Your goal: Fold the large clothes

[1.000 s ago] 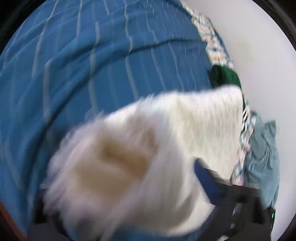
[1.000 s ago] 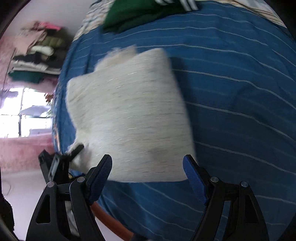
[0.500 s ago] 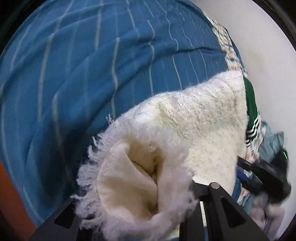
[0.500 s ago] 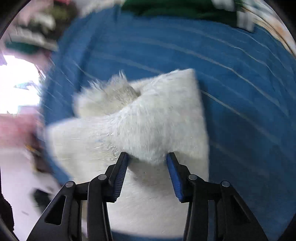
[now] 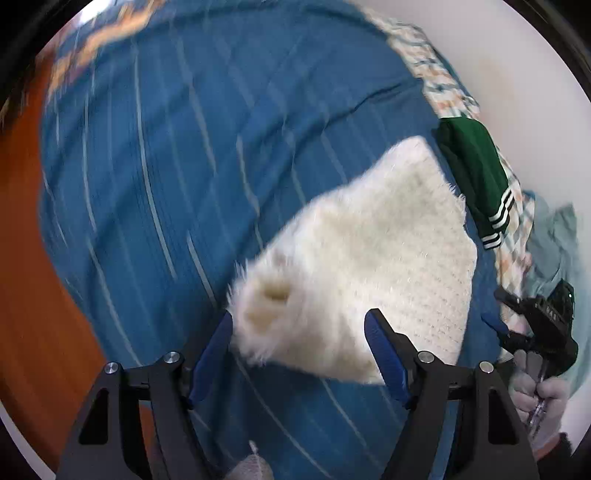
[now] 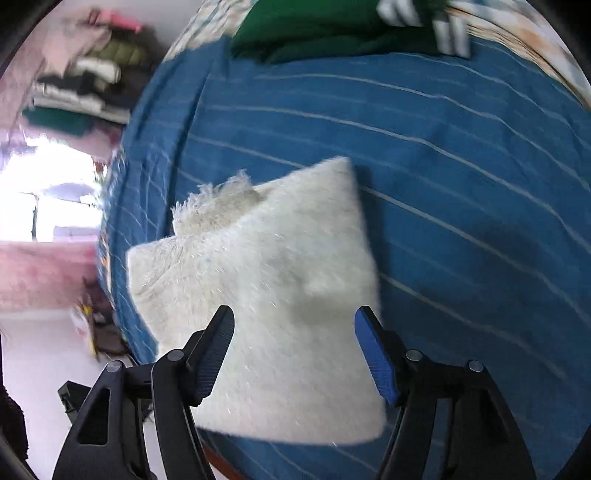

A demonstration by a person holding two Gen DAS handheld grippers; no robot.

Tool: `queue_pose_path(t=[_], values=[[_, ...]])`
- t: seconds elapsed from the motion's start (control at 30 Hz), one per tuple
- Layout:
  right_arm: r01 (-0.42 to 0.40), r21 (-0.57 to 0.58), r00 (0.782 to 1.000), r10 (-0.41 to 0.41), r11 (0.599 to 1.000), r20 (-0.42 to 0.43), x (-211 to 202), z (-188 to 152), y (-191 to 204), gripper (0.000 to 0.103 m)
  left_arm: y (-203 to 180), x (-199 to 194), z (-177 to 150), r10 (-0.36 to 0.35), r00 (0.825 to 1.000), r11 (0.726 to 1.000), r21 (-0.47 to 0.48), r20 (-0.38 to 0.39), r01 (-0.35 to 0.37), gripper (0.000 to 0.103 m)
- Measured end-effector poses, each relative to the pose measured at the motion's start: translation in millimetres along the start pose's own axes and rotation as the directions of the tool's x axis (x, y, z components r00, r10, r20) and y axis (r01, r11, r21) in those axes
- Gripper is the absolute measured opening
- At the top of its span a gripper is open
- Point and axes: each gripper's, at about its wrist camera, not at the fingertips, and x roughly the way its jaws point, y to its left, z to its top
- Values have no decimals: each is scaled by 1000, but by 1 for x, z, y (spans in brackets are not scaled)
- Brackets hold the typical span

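A white fluffy garment (image 5: 369,266) lies folded into a rough rectangle on the blue striped bedspread (image 5: 166,166). My left gripper (image 5: 299,350) is open and empty just short of its fringed end. The garment also shows in the right wrist view (image 6: 280,288), with a fringed corner sticking out at its far left. My right gripper (image 6: 295,350) is open and empty above the garment's near side. In the left wrist view the right gripper (image 5: 535,325) shows at the far right, held by a gloved hand.
A folded dark green garment with white stripes (image 5: 476,177) lies on the bed beyond the white one, also in the right wrist view (image 6: 332,29). A patterned sheet edge (image 5: 436,70) and a teal cloth (image 5: 554,236) lie by the wall. Stacked clothes (image 6: 85,88) stand beyond the bed.
Both grippers have let go of the white garment, opened and drawn back. The garment now lies flat on the bed.
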Motion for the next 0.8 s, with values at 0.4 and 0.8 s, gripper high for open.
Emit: queue_pose_path(t=[0.4,0.8], values=[[-128,6,991,128,992,-39,49,-10,-47,85,-95,138,100,-82,987,913,386,-141,131,46],[-461,-14,848,436,887,-302,156,40,-37,90,-79,145,115,-185,950,916,306,-251,259,30]])
